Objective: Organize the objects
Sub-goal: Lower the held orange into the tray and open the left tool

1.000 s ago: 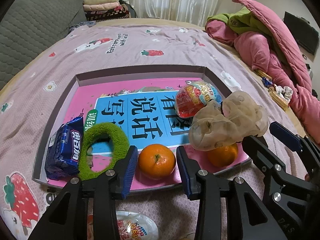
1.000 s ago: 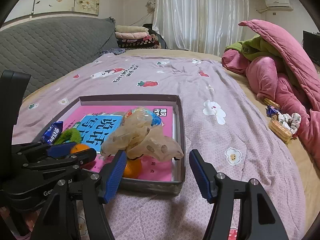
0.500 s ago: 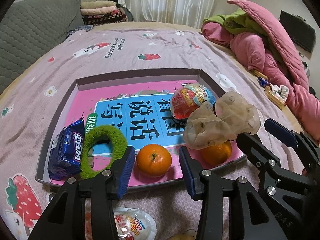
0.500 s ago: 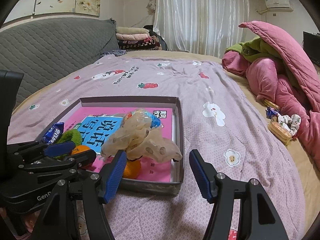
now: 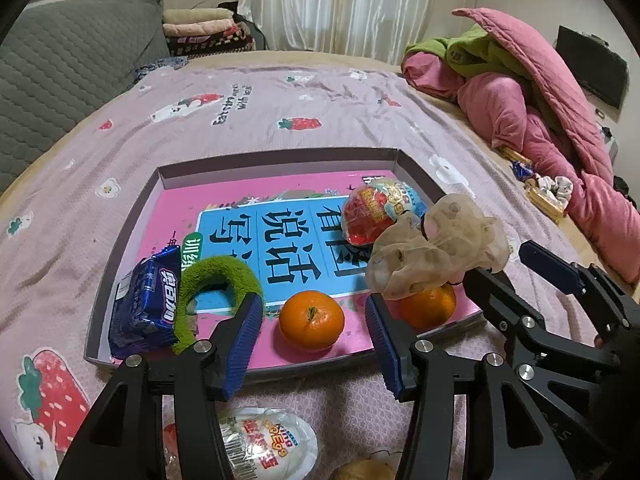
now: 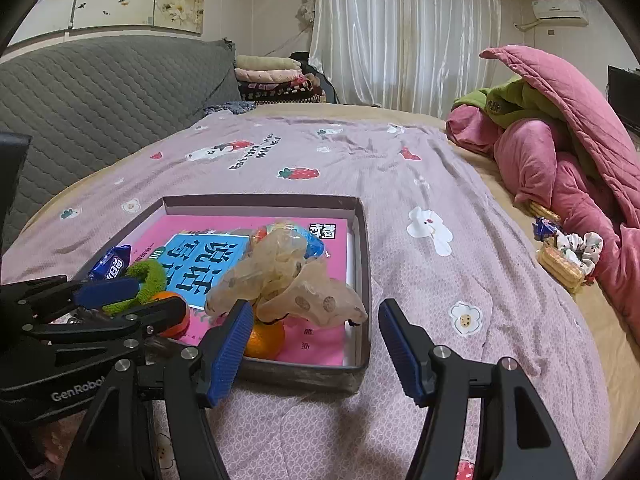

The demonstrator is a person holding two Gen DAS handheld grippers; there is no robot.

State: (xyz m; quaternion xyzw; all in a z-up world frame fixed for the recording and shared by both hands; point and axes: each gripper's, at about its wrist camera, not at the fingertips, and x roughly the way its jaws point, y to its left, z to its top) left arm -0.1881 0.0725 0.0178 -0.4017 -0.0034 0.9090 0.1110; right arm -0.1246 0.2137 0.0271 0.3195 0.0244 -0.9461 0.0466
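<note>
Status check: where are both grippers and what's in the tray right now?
Left gripper opening, the orange lies free between its fingers in the tray. Right gripper open, empty, at the tray's near corner. Beige scrunchie lies over a second orange.

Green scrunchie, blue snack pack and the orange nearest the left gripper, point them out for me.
Green scrunchie (image 5: 224, 276): left wrist view, top of its fuzzy arch.
Blue snack pack (image 5: 146, 304): left wrist view, middle of the wrapper.
Orange (image 5: 311, 320): left wrist view, near its stem.

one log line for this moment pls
left gripper: jaws opening, orange between, not pressed | right gripper: open, empty | tray: book, scrunchies, snacks inside
</note>
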